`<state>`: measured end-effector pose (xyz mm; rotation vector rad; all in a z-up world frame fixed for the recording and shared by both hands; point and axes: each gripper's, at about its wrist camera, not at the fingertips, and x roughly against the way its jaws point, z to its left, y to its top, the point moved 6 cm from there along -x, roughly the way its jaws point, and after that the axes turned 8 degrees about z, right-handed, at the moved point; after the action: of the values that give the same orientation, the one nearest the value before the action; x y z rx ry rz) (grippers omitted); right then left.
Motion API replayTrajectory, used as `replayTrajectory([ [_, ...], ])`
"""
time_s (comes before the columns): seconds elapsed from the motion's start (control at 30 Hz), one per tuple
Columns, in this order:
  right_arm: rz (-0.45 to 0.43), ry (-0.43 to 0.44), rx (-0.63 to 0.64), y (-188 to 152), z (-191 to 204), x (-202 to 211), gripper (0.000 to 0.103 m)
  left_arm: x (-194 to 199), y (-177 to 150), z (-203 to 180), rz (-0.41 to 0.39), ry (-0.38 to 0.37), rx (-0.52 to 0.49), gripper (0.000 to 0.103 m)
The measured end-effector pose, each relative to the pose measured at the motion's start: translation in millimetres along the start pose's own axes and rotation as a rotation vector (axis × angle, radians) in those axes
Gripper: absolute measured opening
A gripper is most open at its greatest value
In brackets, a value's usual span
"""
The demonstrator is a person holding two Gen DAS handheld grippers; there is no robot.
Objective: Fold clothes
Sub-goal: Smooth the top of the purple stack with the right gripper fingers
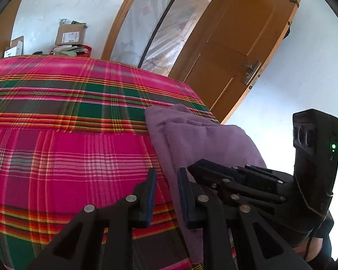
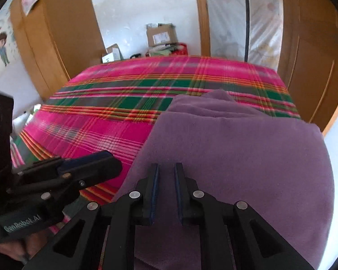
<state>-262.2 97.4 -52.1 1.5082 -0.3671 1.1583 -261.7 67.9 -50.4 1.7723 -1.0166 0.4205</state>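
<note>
Black right gripper (image 2: 166, 172): jaws slightly apart, empty, over the cloth.
Left gripper (image 1: 166, 175): released, nothing between jaws.
Purple garment (image 2: 236, 148): folded, lower right of frame, on plaid bedcover (image 2: 106, 117).
Handling: probably soft, light fleece; pinch a folded edge.

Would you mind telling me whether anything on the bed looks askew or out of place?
Nothing is damaged or spilled. The folded purple garment lies near the right edge of the plaid bedspread, its far end bunched into a rumpled hump rather than flat.
</note>
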Motion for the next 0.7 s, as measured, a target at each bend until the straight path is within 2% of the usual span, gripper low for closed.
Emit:
replayTrajectory([
  [0.1,-0.059,0.007,-0.050,5.4,-13.8,19.3,0.014,4.2,0.3,-10.3,-0.029,-0.037,-0.030,0.019],
  [0.23,-0.135,-0.080,-0.167,17.1,-63.7,46.5,0.014,7.3,-0.8,-32.8,-0.056,-0.085,-0.108,0.019],
  [0.37,-0.113,-0.136,-0.274,23.2,-109.8,43.7,0.015,0.3,-8.0,-53.3,-0.020,-0.107,-0.189,0.019],
  [0.47,-0.073,-0.146,-0.313,23.0,-125.3,27.9,0.014,-11.4,-11.5,-49.6,0.056,-0.130,-0.149,0.019],
  [0.53,-0.057,-0.162,-0.296,22.9,-124.9,20.2,0.014,-16.5,-13.4,-43.5,0.096,-0.138,-0.110,0.019],
  [0.63,-0.057,-0.164,-0.298,17.8,-120.3,31.3,0.014,-16.9,-14.0,-39.9,0.103,-0.150,-0.092,0.019],
  [0.7,-0.080,-0.160,-0.314,8.2,-114.5,48.4,0.015,-15.5,-15.0,-43.1,0.098,-0.128,-0.113,0.019],
])
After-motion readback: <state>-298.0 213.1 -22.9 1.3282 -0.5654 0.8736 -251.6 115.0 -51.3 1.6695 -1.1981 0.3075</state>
